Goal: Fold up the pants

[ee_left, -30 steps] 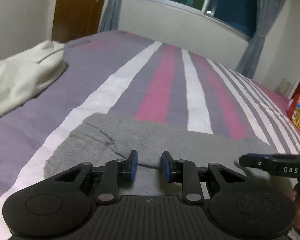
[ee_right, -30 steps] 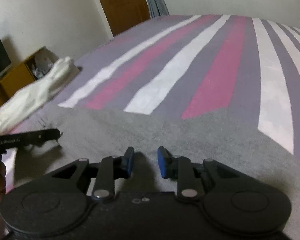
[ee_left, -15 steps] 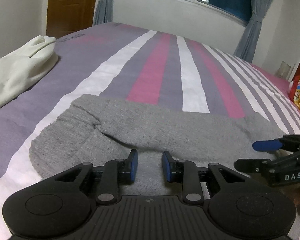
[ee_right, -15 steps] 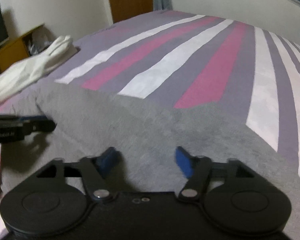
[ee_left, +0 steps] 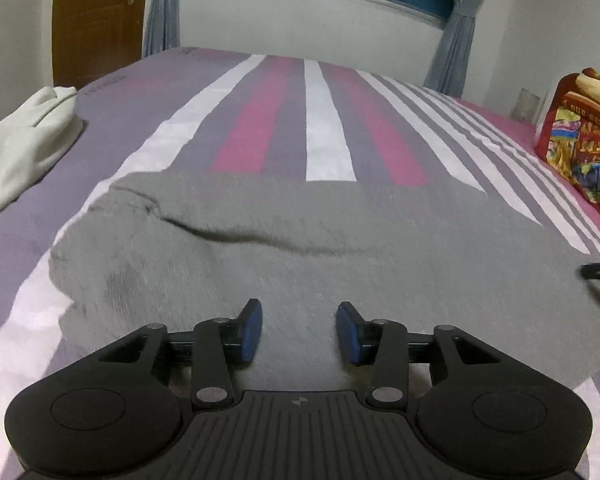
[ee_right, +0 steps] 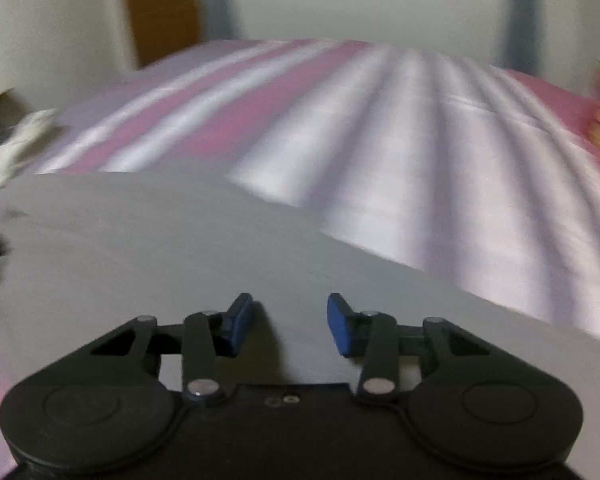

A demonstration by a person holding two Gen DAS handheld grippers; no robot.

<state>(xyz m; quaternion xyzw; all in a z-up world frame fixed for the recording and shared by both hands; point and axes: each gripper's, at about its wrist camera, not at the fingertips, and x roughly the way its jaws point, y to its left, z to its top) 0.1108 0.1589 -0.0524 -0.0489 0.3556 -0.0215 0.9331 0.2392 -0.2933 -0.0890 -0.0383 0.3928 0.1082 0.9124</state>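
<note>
A: Where are the soft grey knit pants (ee_left: pixel 340 248) as you see them?

B: They lie spread flat across the near half of the striped purple, pink and white bedspread (ee_left: pixel 324 120), filling the left wrist view from about nine o'clock round to three. One dark crease runs through the cloth from ten o'clock toward the middle, and the far edge is a fairly straight line across the stripes.

A: And your left black two-finger gripper with blue pads (ee_left: pixel 299 334)?

B: Your left jaws have just been opening; they stand partly apart at six o'clock, above the grey cloth, with nothing pinched between the pads. Whether the tips brush the fabric, I cannot tell.

A: The right one?

B: Your right black gripper with blue pads (ee_right: pixel 290 324) has just been closing after a wide spread. Its jaws now stand partly apart too, with only bare grey cloth showing in the gap (that view is badly smeared, so fine contact is beyond telling). In it the pants reach from nine o'clock down to four.

A: Anything else on the bed?

B: A crumpled cream-white garment (ee_left: pixel 24 144) lies at nine o'clock, well apart from the pants, and a bright red printed bag (ee_left: pixel 584 132) sits at three o'clock by the bed's edge.
</note>
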